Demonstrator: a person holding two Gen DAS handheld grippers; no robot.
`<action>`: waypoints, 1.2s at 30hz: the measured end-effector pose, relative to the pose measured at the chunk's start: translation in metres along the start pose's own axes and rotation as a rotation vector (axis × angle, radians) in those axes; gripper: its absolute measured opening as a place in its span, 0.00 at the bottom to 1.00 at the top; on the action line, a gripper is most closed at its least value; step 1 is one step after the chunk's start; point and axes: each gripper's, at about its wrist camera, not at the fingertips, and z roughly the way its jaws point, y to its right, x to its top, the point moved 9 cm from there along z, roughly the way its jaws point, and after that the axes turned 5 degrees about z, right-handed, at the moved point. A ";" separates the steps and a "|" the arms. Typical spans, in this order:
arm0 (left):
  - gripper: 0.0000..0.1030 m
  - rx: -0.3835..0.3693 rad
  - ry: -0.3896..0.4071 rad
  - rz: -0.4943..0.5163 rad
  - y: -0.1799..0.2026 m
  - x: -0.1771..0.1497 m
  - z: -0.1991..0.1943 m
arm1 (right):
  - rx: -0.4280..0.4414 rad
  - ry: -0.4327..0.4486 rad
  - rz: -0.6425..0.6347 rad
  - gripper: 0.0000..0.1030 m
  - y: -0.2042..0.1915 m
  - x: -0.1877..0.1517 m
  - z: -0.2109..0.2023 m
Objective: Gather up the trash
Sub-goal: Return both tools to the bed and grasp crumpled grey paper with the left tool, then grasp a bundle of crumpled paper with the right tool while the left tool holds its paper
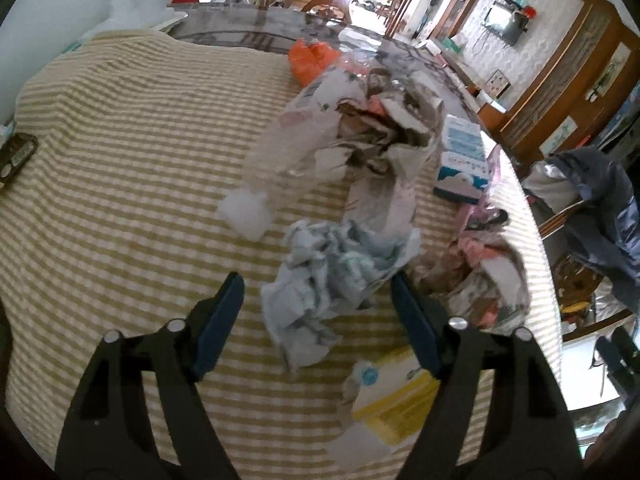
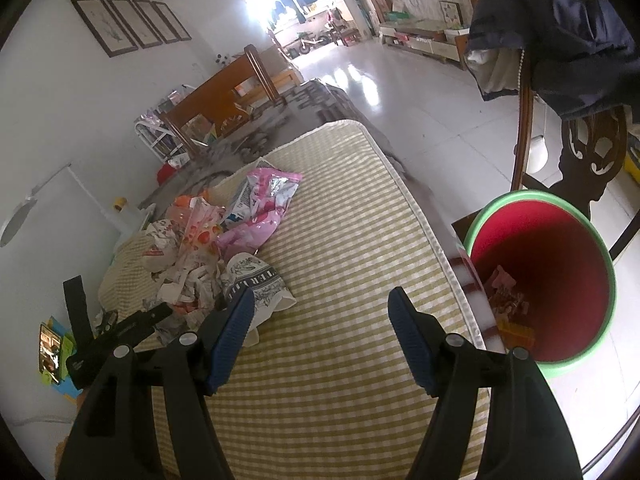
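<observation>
left wrist view: the left claw (image 1: 316, 304) hangs tilted down over the checked cloth (image 1: 120, 152) that covers the counter, jaws standing wide with nothing pressed between the pads. a crumpled pale blue paper wad (image 1: 332, 276) lies straight ahead between the two fingertips, its upper edge close by the right-hand finger, its long axis running from the upper right down to the lower left of the view, so it sits slantwise across the gap. beyond it, further from the claw, a torn printed paper bag (image 1: 372, 132) stuffed with scraps lies with its mouth open, a small white tuft (image 1: 245, 212) just to its left, and a yellow and white packet (image 1: 396, 396) sits close under the right-hand finger. judged from this, the wad is the nearest piece and calls only for a short drop and a squeeze. right wrist view: the right claw (image 2: 320, 320) is also wide and holds nothing, over bare cloth; the heap of wrappers, with a pink foil bag (image 2: 264, 204) and a printed paper cup (image 2: 256, 284), lies off to its left, the cup just beside the left-hand finger. the red bin with a green rim (image 2: 540, 280) stands beyond the counter's edge to the right, already holding a few scraps. the left claw, seen at lower left (image 2: 120, 328), is nearer the heap; the right claw is nearer the bin.
</observation>
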 end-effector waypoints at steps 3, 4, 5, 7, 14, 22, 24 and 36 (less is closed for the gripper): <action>0.52 0.016 0.023 0.032 0.003 0.002 -0.004 | -0.001 -0.005 0.000 0.65 0.000 0.000 0.001; 0.43 0.012 0.023 0.040 0.005 0.002 -0.005 | -0.002 -0.006 -0.001 0.65 0.000 0.000 0.001; 0.41 0.006 0.026 0.038 0.005 0.003 -0.006 | -0.004 -0.008 -0.003 0.65 0.000 -0.001 0.002; 0.39 -0.010 0.046 0.016 0.004 0.003 -0.013 | -0.005 -0.008 -0.003 0.65 0.000 -0.001 0.002; 0.39 -0.046 0.127 -0.069 -0.005 -0.012 -0.070 | -0.004 -0.012 0.006 0.65 0.002 0.000 0.003; 0.40 0.010 0.171 -0.013 -0.003 -0.015 -0.088 | -0.039 -0.030 -0.005 0.65 0.005 -0.003 0.007; 0.41 0.007 0.160 -0.016 -0.006 -0.015 -0.085 | -0.050 -0.038 -0.003 0.65 0.006 -0.004 0.010; 0.41 -0.016 0.155 -0.028 -0.012 -0.015 -0.082 | -0.093 -0.063 -0.046 0.66 -0.015 -0.006 0.029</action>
